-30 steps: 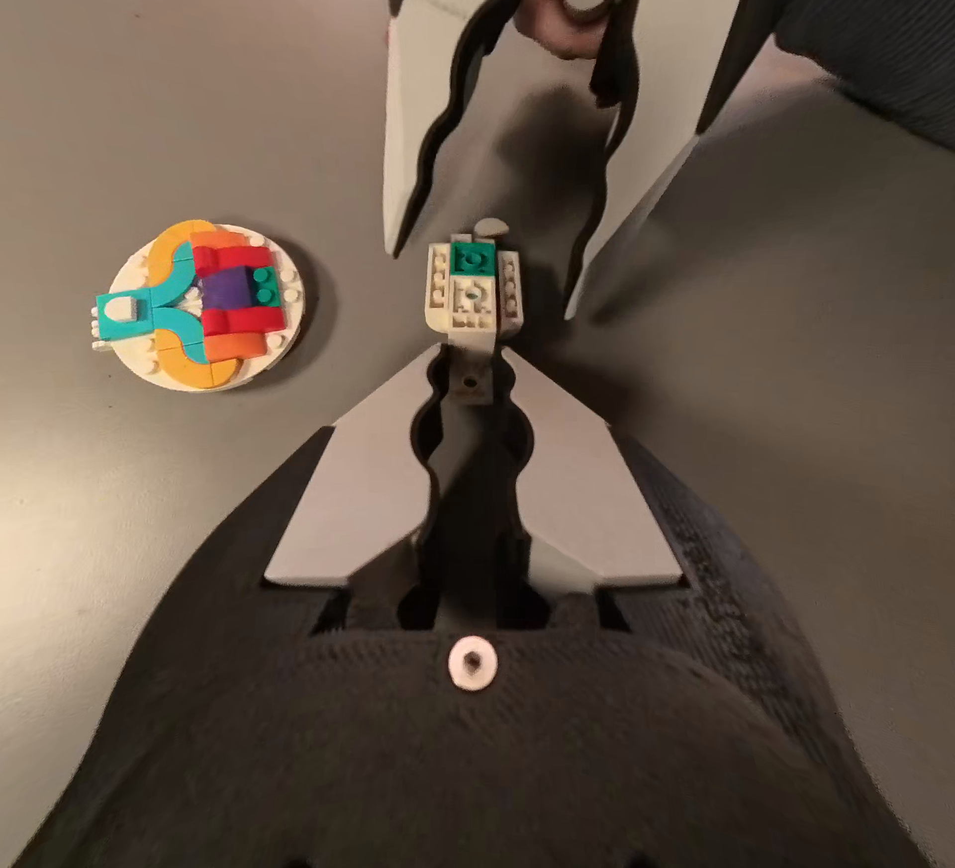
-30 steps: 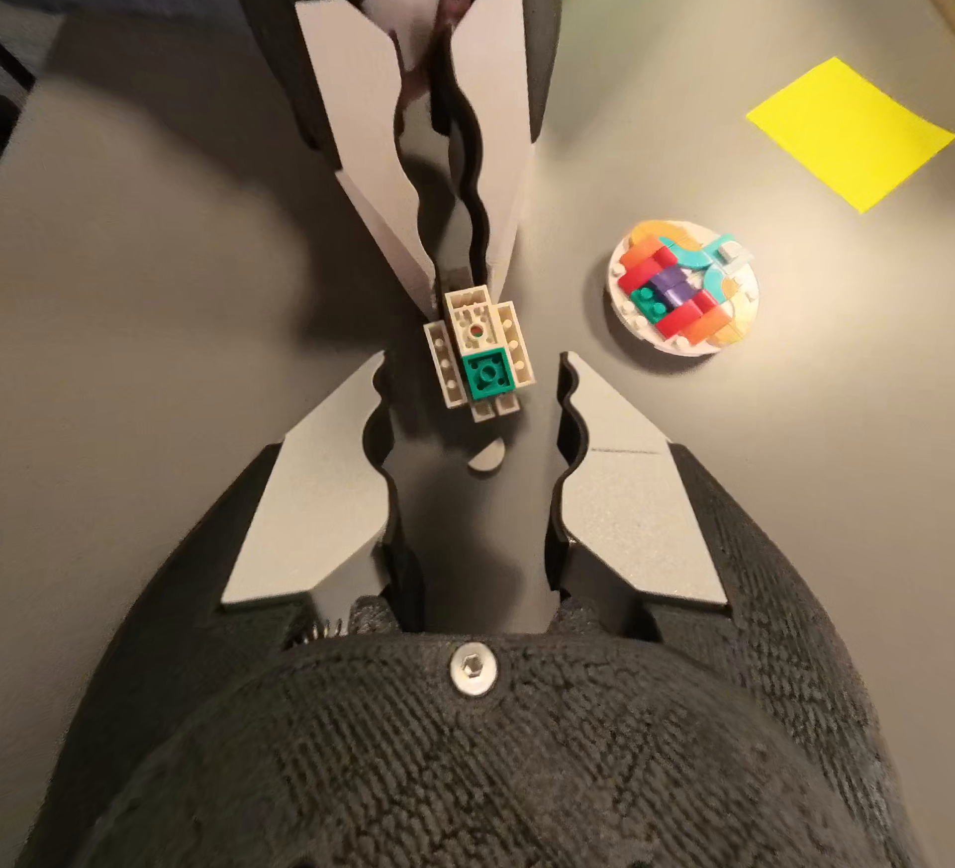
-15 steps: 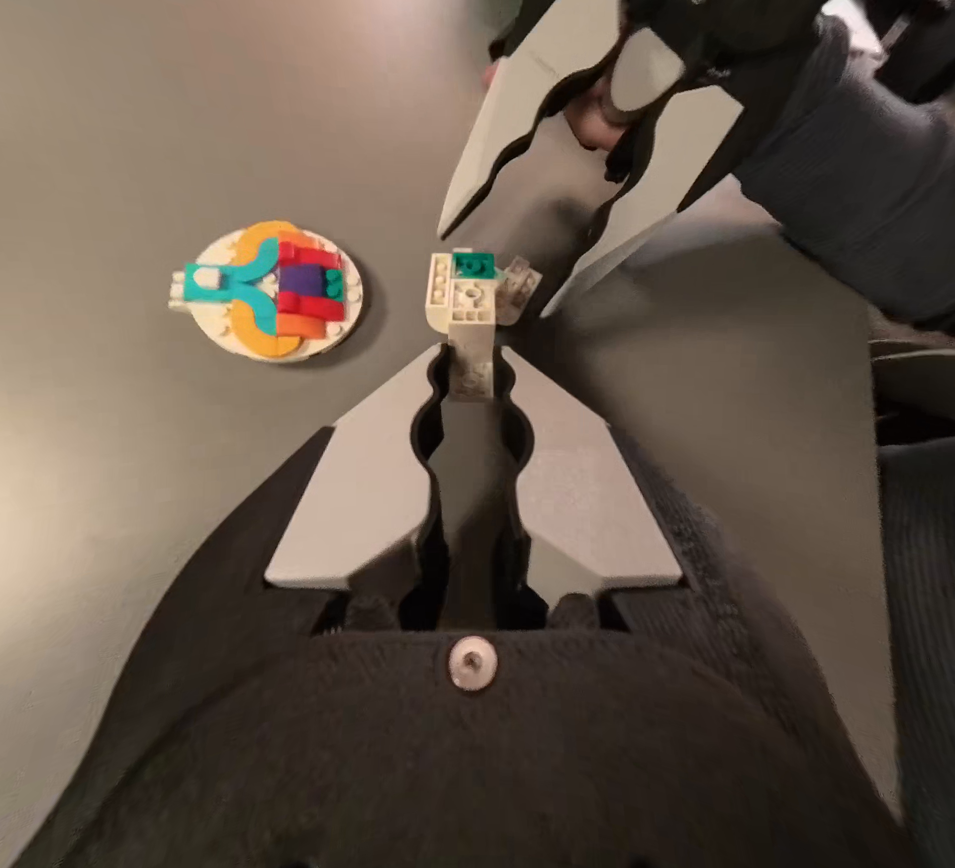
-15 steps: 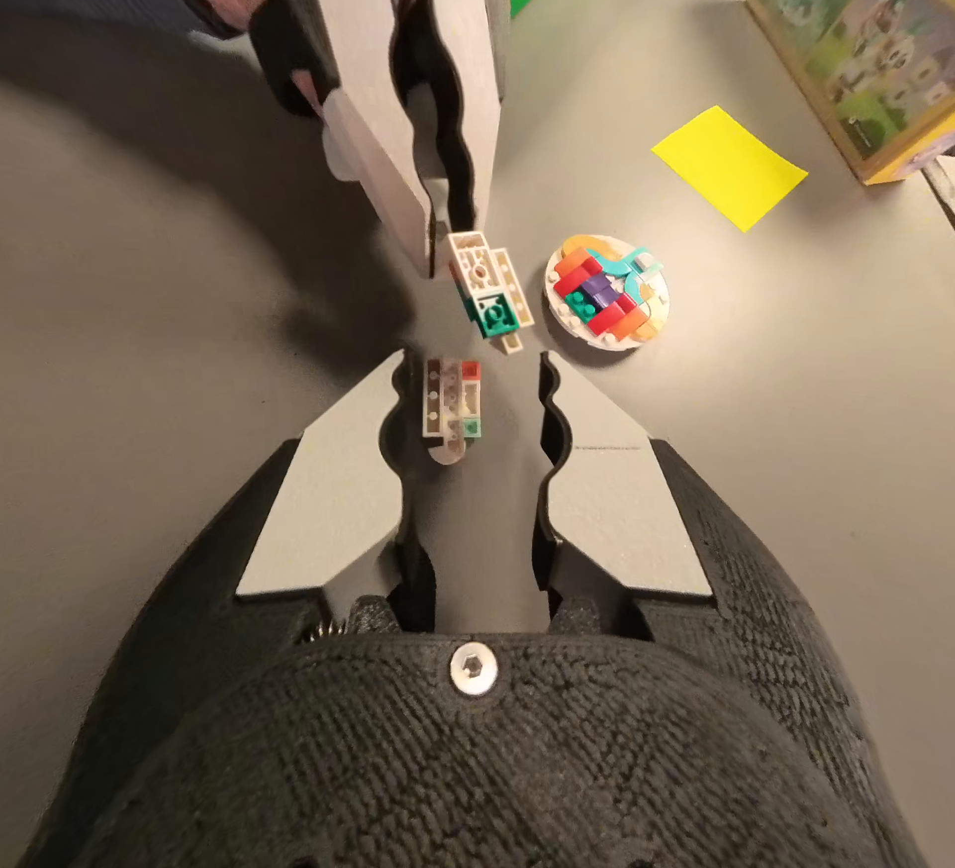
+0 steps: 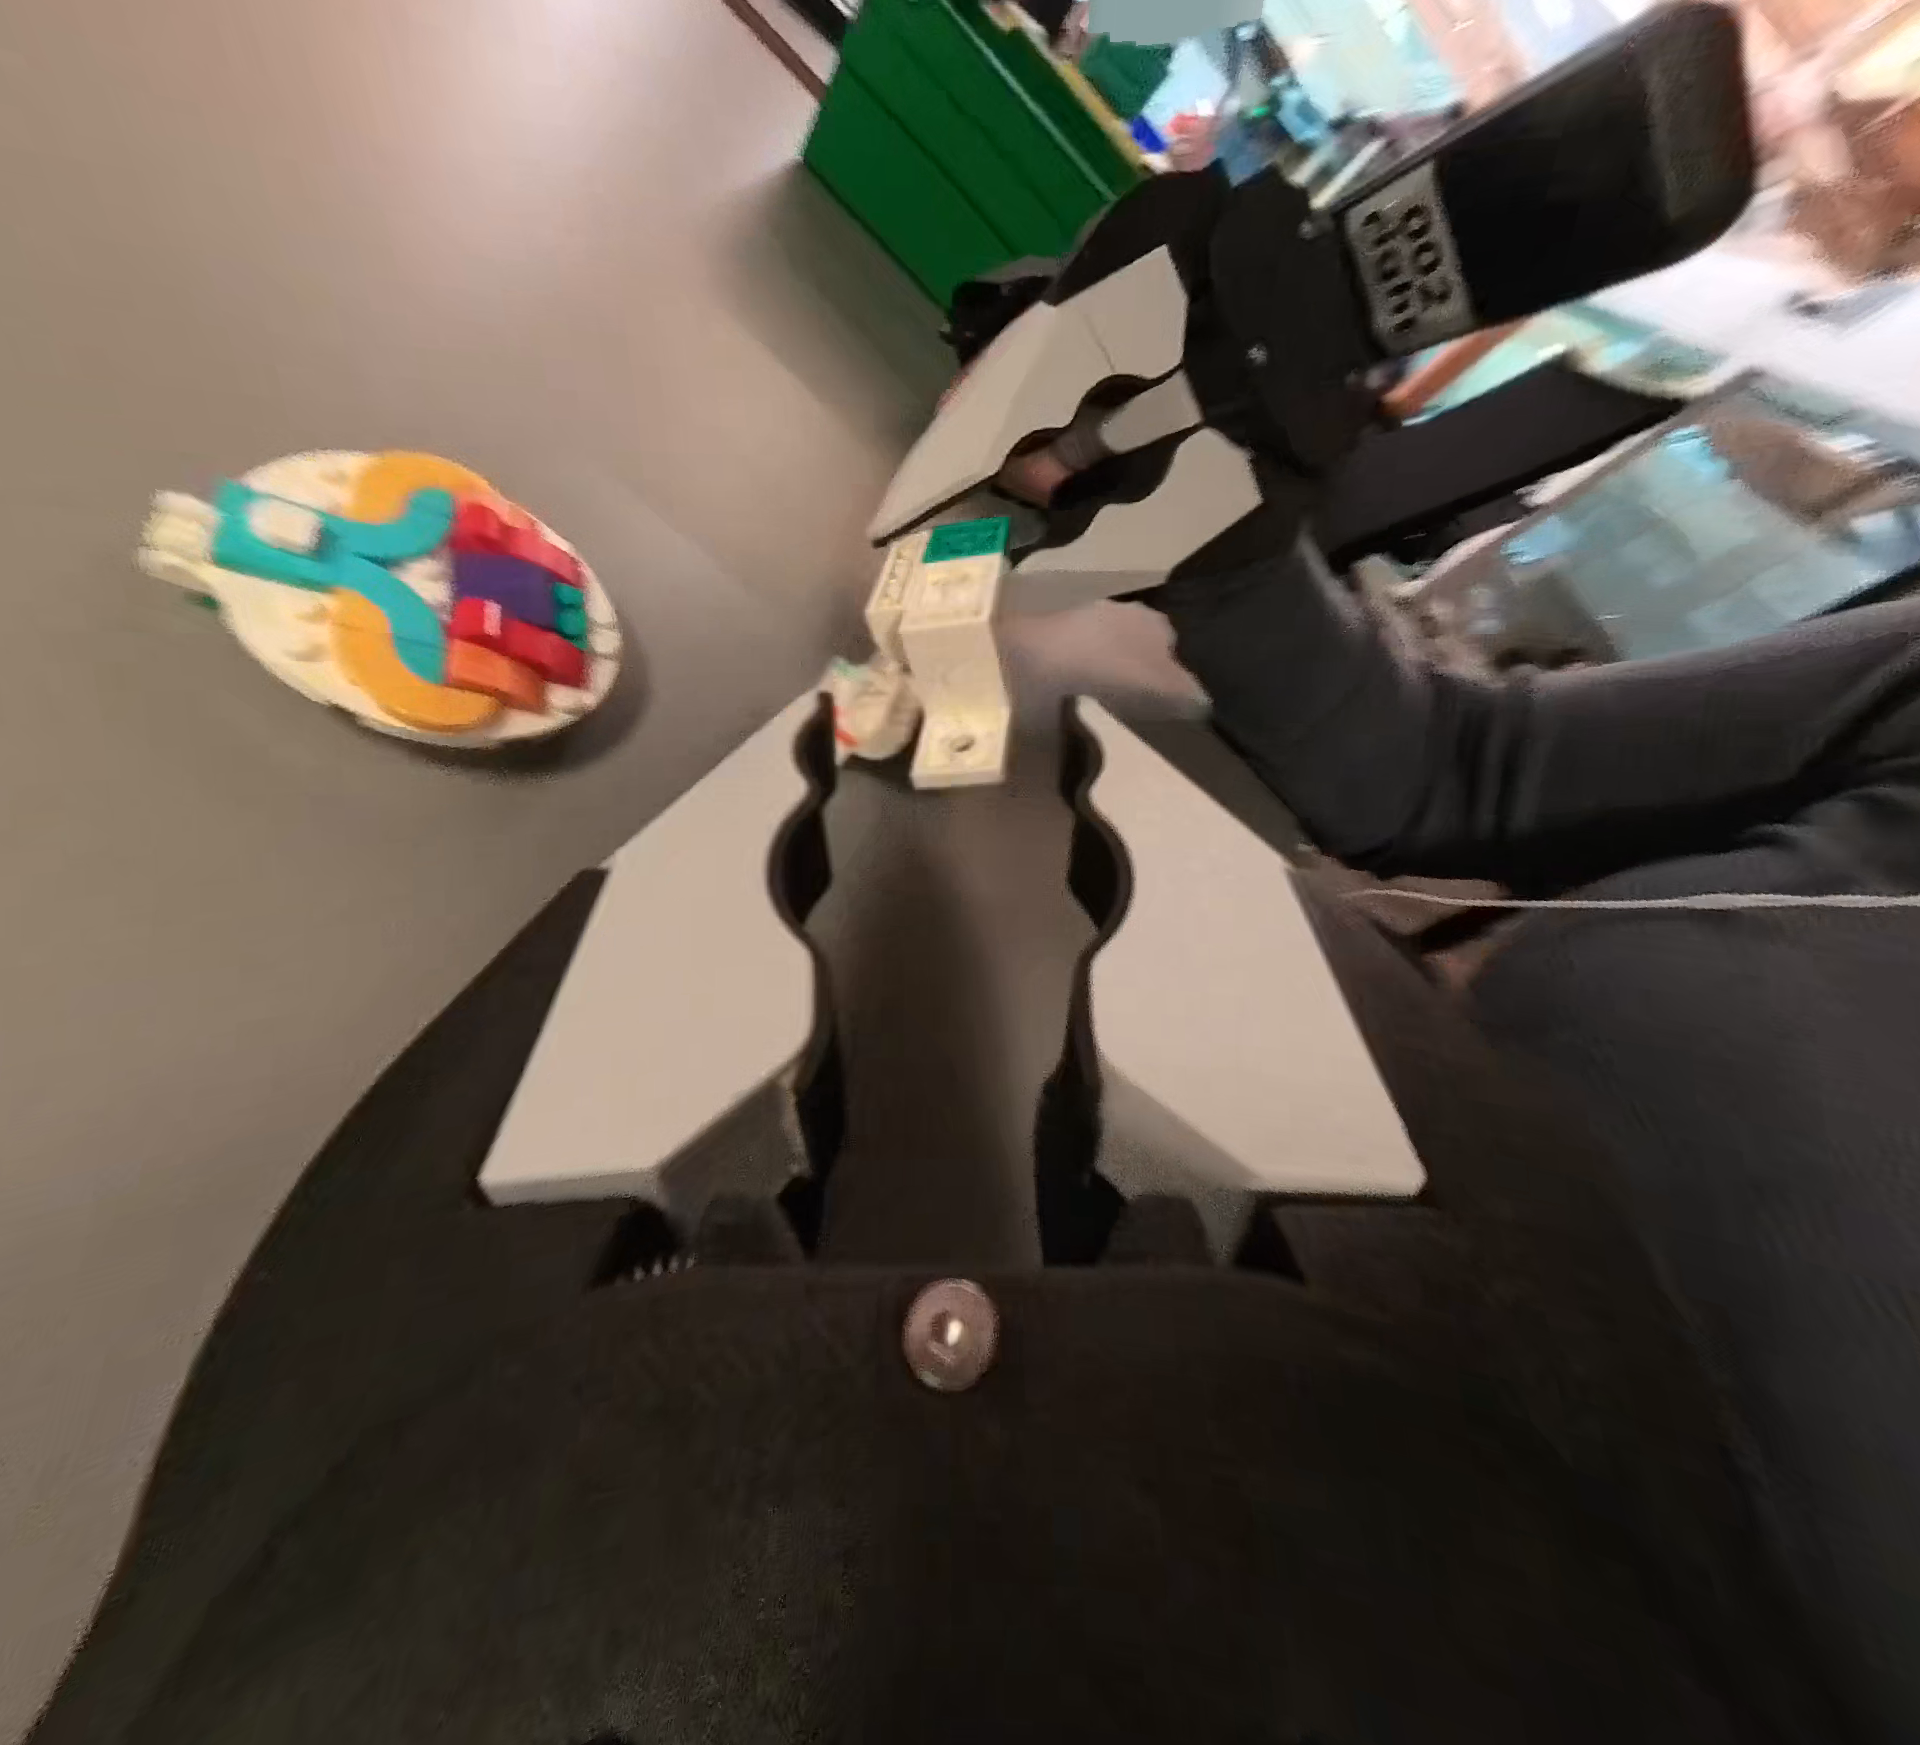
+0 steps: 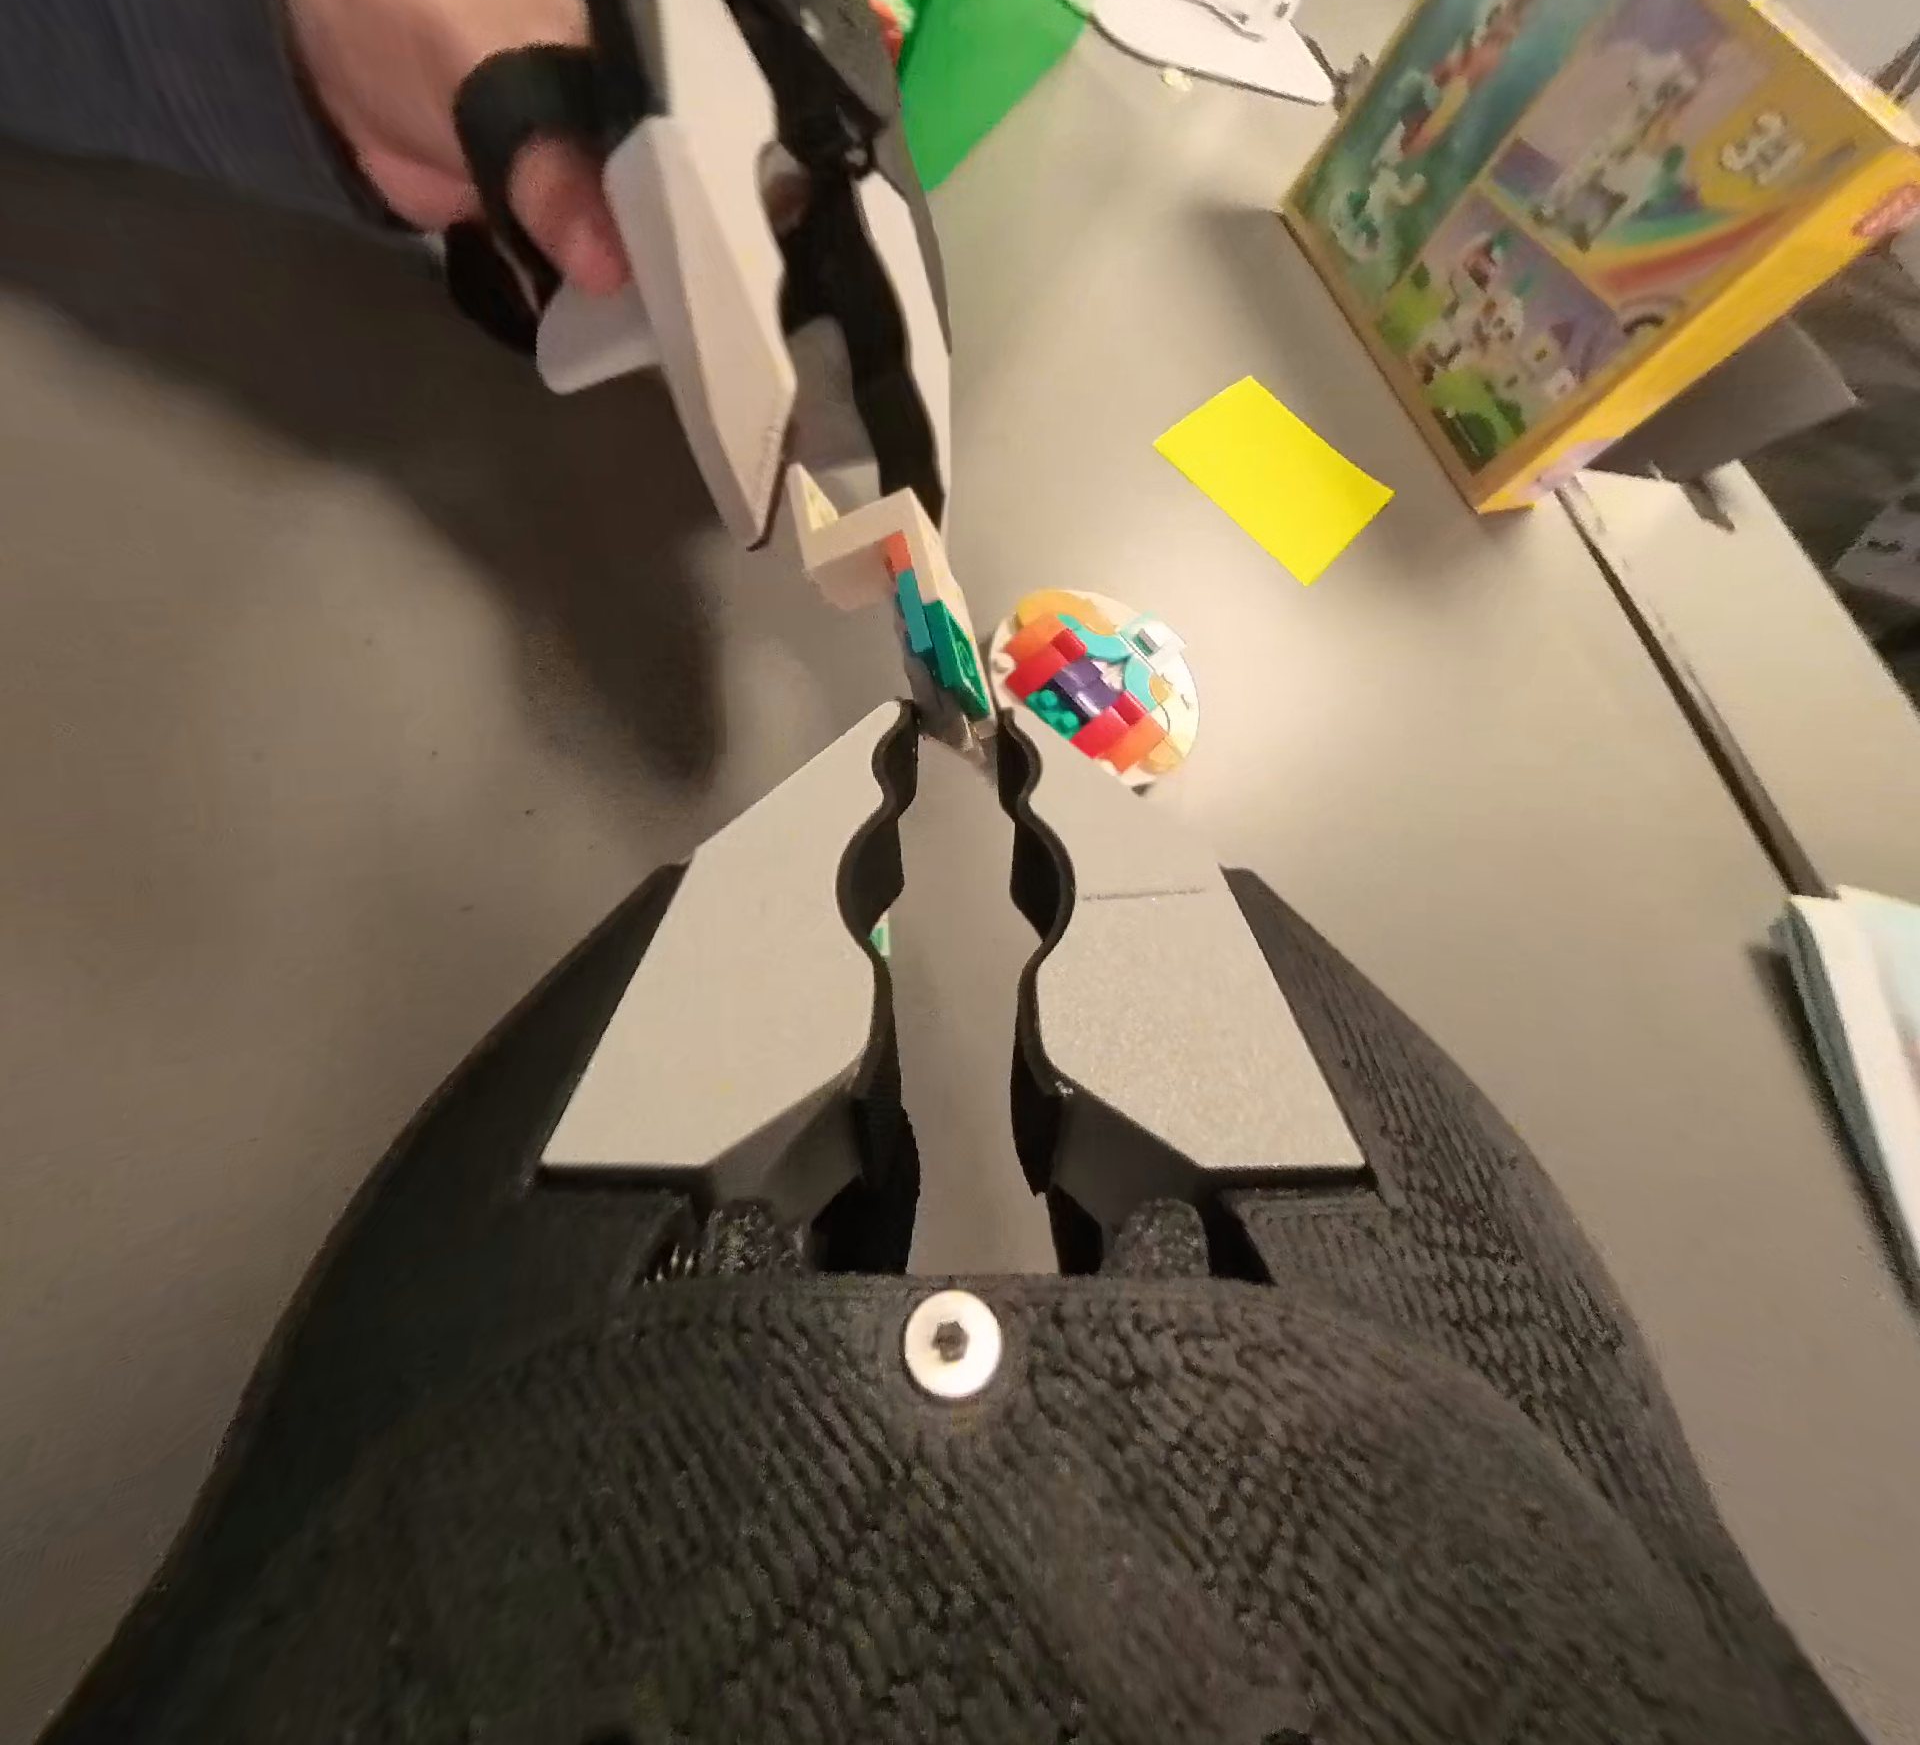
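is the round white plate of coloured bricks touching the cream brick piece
Apart. The left wrist view shows bare grey table between the round white plate and the cream brick piece.

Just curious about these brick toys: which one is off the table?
The white-and-green build, pinched in the jaws of the right gripper. The round colourful one lies flat on the table.

A label [image 5: 1403, 261] bearing writing is showing on the right gripper's [image 5: 940, 542] black body; printing is covering the yellow toy box [image 6: 1590, 168] beyond the yellow paper [image 6: 1273, 474].
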The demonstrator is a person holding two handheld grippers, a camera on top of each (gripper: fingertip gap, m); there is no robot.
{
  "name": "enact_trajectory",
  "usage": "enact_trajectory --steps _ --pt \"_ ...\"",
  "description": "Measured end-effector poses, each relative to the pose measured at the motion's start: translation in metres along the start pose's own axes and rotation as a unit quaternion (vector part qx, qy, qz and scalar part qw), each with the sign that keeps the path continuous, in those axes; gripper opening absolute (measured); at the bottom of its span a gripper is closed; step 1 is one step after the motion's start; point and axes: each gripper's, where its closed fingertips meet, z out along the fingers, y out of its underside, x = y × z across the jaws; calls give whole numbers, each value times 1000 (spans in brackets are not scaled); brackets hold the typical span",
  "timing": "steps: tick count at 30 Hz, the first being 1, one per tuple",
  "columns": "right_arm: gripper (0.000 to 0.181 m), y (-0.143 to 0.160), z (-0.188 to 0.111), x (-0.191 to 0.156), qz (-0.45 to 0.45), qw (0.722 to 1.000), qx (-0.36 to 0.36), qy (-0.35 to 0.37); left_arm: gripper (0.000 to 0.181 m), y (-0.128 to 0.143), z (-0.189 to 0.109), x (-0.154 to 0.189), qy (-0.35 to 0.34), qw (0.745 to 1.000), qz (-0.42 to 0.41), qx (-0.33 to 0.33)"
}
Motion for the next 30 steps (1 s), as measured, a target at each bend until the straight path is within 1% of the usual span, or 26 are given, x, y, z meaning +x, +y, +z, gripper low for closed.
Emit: enact_trajectory --steps 1,2,4,6,8,9,11,12,13,14,15,16,17,19,20,22,25,27,30 --pt "12 1 0 2 17 1000 -1 1 48 -2 -1 -5 -31 999 33 2" --pt "12 1 0 4 34 999 -3 -1 50 -4 -3 -11 -67 995 71 4" --pt "12 1 0 3 64 998 -1 -11 48 -7 -4 -16 -129 979 157 -1" --pt "12 1 1 3 93 995 3 -21 37 -7 -4 -18 -181 954 239 -18" --pt "12 -1 1 3 123 992 14 -34 34 -5 -4 -22 -226 923 308 -40" --pt "12 -2 1 2 139 989 18 -41 34 -3 -2 -22 -235 911 334 -51" --pt "12 -4 1 -1 165 984 27 -63 32 -1 4 -15 -230 900 367 -52" --pt "12 -4 1 -3 172 982 31 -72 20 -1 6 -11 -222 899 374 -50" --pt "13 -5 1 -3 175 981 36 -72 10 -3 5 -13 -235 895 377 -45" --pt "13 -7 1 0 174 982 44 -65 7 -1 5 -13 -227 898 372 -52" --pt "18 -8 0 3 169 983 51 -54 3 1 6 -11 -211 913 345 -51" --pt "33 -9 -1 7 159 985 55 -38 2 -1 6 -10 -199 928 312 -35" --pt "41 -9 -3 11 145 987 58 -21 2 -3 5 -9 -183 943 277 -23" --pt "40 -10 -6 16 110 992 60 6 2 -9 2 -3 -133 969 209 10" --pt "38 -12 -7 16 95 993 65 12 2 -12 -1 0 -108 977 181 27" --pt "36 -18 -8 14 75 994 78 16 2 -14 -4 3 -75 986 146 42" --pt "33 -26 -11 18 31 993 97 54 2 -11 -2 5 -56 989 130 39" --pt "33 -28 -14 19 11 993 97 66 2 -9 0 7 -40 992 117 36" --pt "33 -25 -16 19 3 994 91 64 2 -8 -1 1 -49 993 104 37"
